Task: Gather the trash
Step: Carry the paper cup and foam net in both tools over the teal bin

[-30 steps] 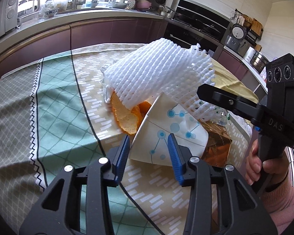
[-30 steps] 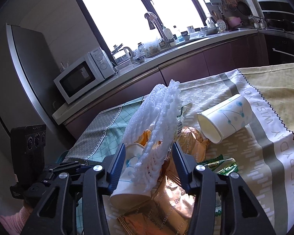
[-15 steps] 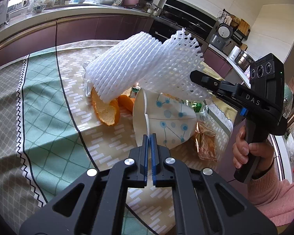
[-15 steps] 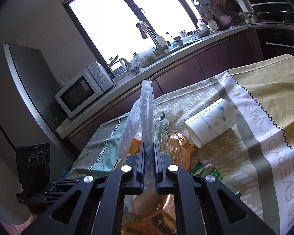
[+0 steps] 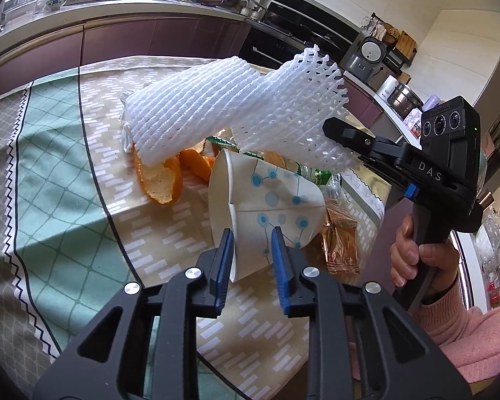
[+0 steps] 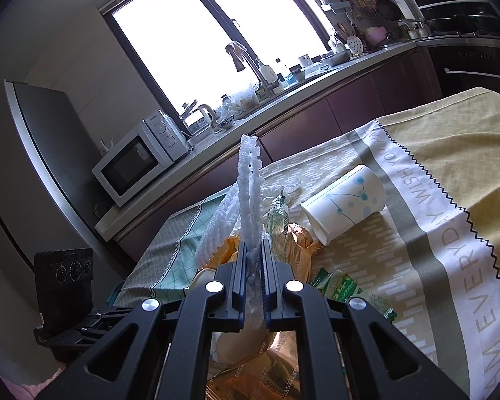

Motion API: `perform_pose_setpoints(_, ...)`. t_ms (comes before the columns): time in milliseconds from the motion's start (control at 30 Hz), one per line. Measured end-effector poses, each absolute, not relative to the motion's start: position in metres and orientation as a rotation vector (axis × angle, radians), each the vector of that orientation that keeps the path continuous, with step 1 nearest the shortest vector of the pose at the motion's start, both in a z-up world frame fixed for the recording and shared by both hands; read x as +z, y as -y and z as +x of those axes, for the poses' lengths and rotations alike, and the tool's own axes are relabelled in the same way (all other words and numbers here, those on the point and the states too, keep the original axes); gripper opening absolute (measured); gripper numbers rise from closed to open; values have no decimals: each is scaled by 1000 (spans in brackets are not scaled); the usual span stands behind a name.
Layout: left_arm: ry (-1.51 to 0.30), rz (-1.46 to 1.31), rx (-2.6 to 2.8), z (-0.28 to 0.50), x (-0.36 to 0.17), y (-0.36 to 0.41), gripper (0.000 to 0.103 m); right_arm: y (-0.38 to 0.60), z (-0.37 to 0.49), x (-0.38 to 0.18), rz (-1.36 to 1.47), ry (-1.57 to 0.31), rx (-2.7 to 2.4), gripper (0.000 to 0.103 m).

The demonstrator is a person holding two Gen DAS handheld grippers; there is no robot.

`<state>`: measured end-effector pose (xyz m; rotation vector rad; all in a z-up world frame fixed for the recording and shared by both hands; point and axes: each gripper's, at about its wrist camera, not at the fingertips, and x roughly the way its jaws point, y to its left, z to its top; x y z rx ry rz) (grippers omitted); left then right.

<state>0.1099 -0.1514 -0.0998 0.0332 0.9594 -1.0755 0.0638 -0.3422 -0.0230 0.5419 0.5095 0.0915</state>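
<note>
Pinching the foam net (image 5: 236,113) in the right hand-held gripper (image 6: 252,260), I'm easing the parted left hand-held gripper (image 5: 251,250) squarely around the crushed cup (image 5: 266,206) before squeezing.

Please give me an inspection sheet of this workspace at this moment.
Surface: patterned tablecloth covers the table.
Job's things: white foam net lifted above the pile; creased paper cup; second paper cup lying on its side; orange peel; gold wrapper; green wrapper.
Clutter: nothing seen.
Grippers: left tool open, its fingers on either side of the creased cup's end; right tool shut on the foam net.
Cables: nothing seen.
Surroundings: microwave, faucet, rice cooker.
</note>
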Motion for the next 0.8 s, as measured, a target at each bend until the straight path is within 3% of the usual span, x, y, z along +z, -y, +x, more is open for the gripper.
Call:
perform_pose_setpoints(300,-902,-10,-1106,96,-82,141,3,341,51,-9,524,-465,74,7)
perform_pose_setpoints(533,-810,-10,-1051,82,-44,90,3,324,33,24,457,-386,86,7)
perform_pose_setpoints(800,-715,-72,-834,81,-9,-30,4,253,51,54,382,-376,320,7)
